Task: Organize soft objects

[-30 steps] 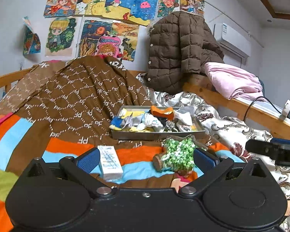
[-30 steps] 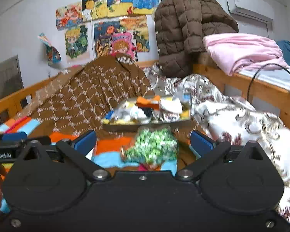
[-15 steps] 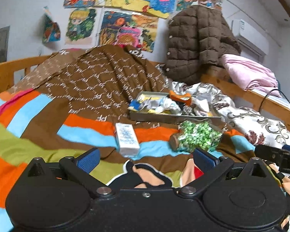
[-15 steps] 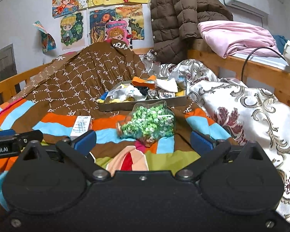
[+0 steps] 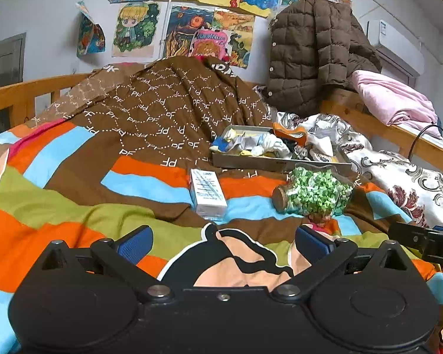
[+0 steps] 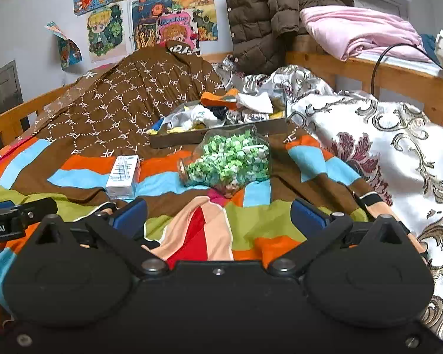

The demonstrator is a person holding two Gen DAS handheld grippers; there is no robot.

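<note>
A grey metal tray heaped with small socks and cloths rests on the striped quilt mid-bed. In front of it lie a glass jar of green paper stars on its side and a white carton. My left gripper is open and empty, well short of the carton. My right gripper is open and empty too, just short of the jar. Each gripper's tip shows at the edge of the other's view.
A brown patterned blanket is piled behind the tray. A white floral duvet covers the right side. A brown puffer jacket and pink blanket hang on the wooden bed rail. Drawings cover the wall.
Both grippers have drawn back toward me and away from the tray, jar and carton, so more quilt shows in front. Both stayed open and empty.
</note>
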